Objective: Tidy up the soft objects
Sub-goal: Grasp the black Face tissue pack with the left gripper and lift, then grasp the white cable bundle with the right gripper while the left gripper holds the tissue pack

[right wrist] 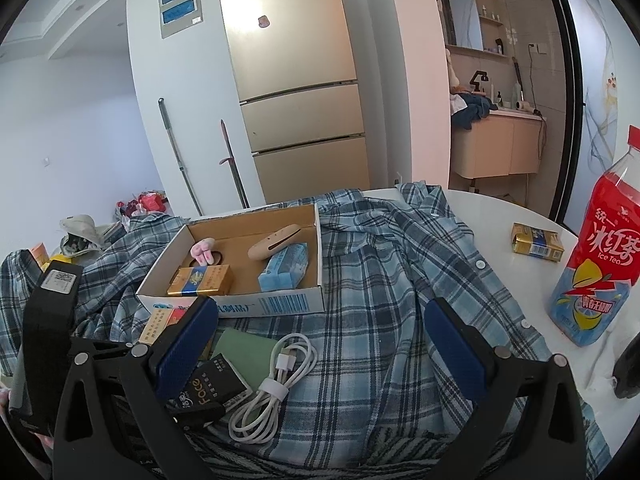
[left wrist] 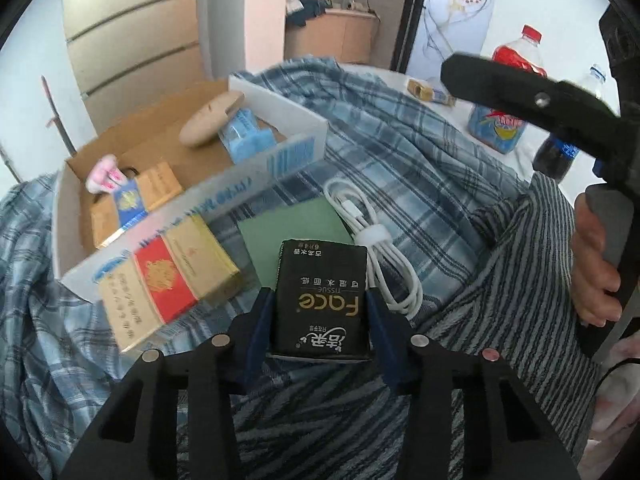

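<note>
My left gripper [left wrist: 320, 300] is shut on a black "Face" tissue pack [left wrist: 322, 300], held just above the blue plaid shirt [left wrist: 400, 148]. The pack also shows in the right wrist view [right wrist: 208, 384]. My right gripper [right wrist: 320, 344] is open and empty above the plaid shirt [right wrist: 380, 280]. An open cardboard box [right wrist: 320, 236] sits on the shirt and holds a blue tissue pack [right wrist: 286, 270], a pink plush hair tie [right wrist: 204, 256], a beige oval case [right wrist: 274, 242] and a gold cigarette pack [right wrist: 200, 282].
A white coiled cable [left wrist: 380, 248] and a green card [left wrist: 292, 232] lie in front of the box. A red-and-gold cigarette carton [left wrist: 168, 276] leans at the box front. An ice tea bottle [right wrist: 596, 256], a small gold pack [right wrist: 536, 242] and a dark bottle [left wrist: 556, 156] stand on the white table right.
</note>
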The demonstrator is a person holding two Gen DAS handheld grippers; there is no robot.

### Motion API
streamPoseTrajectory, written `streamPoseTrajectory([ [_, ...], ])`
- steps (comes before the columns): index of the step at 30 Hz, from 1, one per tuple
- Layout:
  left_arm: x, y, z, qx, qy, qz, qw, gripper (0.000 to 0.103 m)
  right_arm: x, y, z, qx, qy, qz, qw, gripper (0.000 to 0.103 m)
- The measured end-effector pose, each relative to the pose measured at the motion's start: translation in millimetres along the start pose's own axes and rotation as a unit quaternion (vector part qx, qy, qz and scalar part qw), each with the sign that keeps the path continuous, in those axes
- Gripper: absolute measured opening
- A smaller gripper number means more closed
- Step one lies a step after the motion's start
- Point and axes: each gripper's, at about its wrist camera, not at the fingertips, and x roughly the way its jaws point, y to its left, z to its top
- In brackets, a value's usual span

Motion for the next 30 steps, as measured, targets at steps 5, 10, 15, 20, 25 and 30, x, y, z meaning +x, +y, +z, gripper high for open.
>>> streamPoseTrajectory([
  [5, -29.8, 2.9, -3.2, -0.014, -0.077, 0.039, 0.9962, 0.048, -1.6, 3.0, 4.4, -0.003, 0.0, 0.0, 1.0, 0.103],
  [10, -60.1, 10.6, -11.8, -0.046, -0.165, 0.094, 0.9807, 0.048, 0.6, 7.1, 6.2, 0.006, 0.014, 0.013, 1.0, 0.103],
  [15, -77.8, 18.6, -16.5, -0.073, -0.208, 0.129, 0.9668, 0.048, 7.0, 16.2, 6.3, 0.003, 0.042, 0.014, 0.999, 0.103],
  [20, -81.0, 28.1, -18.1, -0.099, -0.215, 0.145, 0.9607, 0.048, 14.7, 26.1, 3.8, -0.002, 0.067, 0.004, 0.998, 0.103],
  [25, -84.2, 33.7, -22.0, -0.119, -0.223, 0.161, 0.9541, 0.048, 34.1, 34.2, -11.1, 0.001, 0.114, 0.003, 0.993, 0.093],
  [30, -86.8, 34.0, -23.5, -0.123, -0.226, 0.167, 0.9519, 0.048, 57.5, 44.1, -32.8, -0.017, 0.164, 0.0, 0.986, 0.077],
])
